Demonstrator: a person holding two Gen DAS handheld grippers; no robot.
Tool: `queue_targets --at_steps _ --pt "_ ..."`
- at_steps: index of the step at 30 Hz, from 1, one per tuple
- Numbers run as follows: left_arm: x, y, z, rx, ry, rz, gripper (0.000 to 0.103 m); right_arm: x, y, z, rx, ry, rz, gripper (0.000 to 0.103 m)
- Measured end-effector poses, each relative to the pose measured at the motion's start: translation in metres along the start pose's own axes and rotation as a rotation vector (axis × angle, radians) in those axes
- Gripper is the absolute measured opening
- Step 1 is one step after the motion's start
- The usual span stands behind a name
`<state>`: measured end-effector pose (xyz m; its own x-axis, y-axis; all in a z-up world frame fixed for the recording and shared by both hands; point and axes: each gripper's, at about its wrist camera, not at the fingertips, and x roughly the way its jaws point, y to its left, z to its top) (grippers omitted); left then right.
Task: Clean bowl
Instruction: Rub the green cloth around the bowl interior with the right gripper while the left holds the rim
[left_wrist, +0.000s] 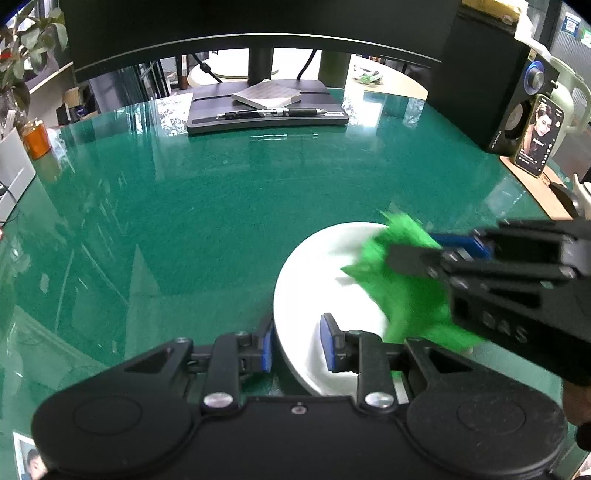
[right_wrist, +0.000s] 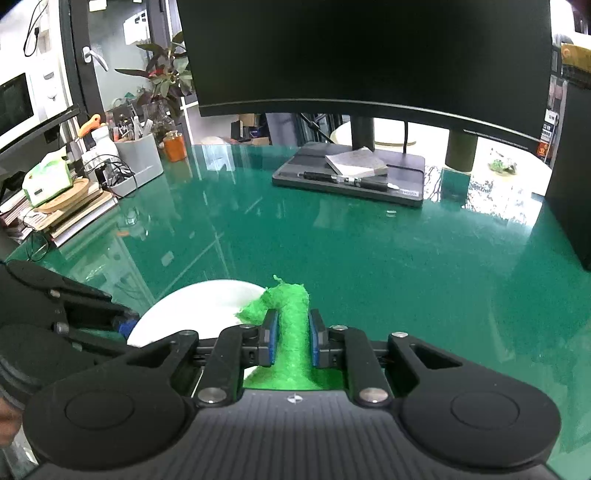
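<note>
Bowl (left_wrist: 317, 280), white, on the green surface (left_wrist: 184, 221) before the monitor (left_wrist: 258, 29): our left gripper (left_wrist: 297, 341) clamps its near rim; our right gripper (right_wrist: 291, 341), jaws pinching a green cloth (right_wrist: 290, 314), wipes inside. Next, we judge: sweep the uncovered interior.

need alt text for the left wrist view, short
The left tongs straddle the near rim of a shallow white ceramic bowl on a glossy green table, one blue pad outside, one inside. The right tongs press a bright green fuzzy cloth into the bowl.
</note>
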<state>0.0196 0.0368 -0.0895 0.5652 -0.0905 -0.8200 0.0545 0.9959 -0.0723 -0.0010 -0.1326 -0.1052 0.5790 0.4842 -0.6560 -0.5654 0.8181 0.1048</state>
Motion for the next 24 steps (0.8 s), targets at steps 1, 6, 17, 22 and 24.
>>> queue_targets --at_steps 1,6,17,22,24 --pt "0.000 0.000 0.000 0.001 0.000 0.002 0.026 -0.003 -0.001 -0.003 0.010 0.005 0.002 0.016" --pt "-0.003 -0.005 -0.004 0.008 0.006 0.012 0.025 -0.012 0.002 -0.009 0.022 0.007 0.007 0.016" --pt "-0.008 -0.003 0.003 0.039 -0.011 -0.004 0.028 0.004 0.002 0.003 -0.015 0.010 0.030 0.018" --pt "0.004 -0.007 0.006 0.037 0.016 -0.001 0.028 0.003 0.002 0.003 -0.019 0.010 0.025 0.017" --pt "0.004 -0.007 0.006 0.032 0.013 0.000 0.028 0.001 0.001 0.001 -0.011 0.014 0.019 0.017"
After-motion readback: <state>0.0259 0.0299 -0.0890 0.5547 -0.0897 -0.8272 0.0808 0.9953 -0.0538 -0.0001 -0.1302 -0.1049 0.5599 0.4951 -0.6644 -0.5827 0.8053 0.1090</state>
